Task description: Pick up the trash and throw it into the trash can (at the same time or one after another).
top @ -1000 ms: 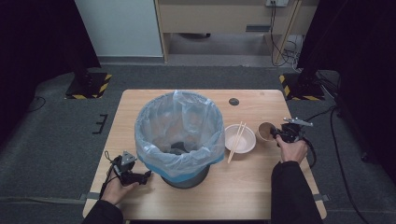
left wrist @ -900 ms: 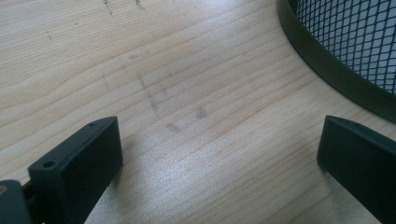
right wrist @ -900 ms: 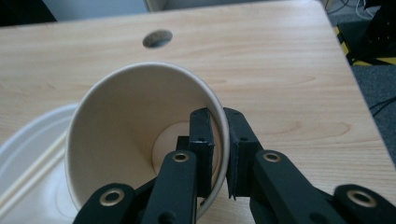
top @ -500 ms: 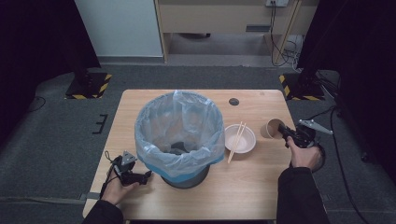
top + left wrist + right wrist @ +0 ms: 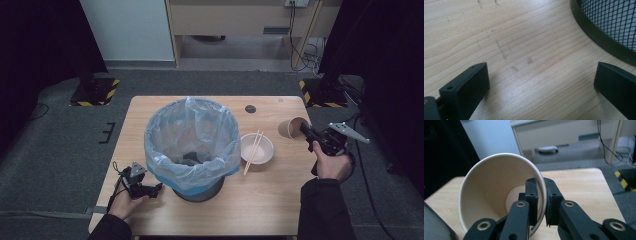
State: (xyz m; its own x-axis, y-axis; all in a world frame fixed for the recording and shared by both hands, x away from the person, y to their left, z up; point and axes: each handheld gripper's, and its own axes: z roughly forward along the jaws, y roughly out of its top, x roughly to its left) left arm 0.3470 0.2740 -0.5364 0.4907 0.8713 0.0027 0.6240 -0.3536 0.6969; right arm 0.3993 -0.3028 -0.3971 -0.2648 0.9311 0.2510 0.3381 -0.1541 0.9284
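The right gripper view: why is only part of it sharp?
In the right gripper view the tan paper cup and the right gripper clamping its wall look sharp; the room behind is soft. The high view is dim, dark at both sides.

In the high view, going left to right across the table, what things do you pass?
left gripper → lined bin → bowl with chopsticks across it → paper cup → right gripper, shut on the cup's rim.
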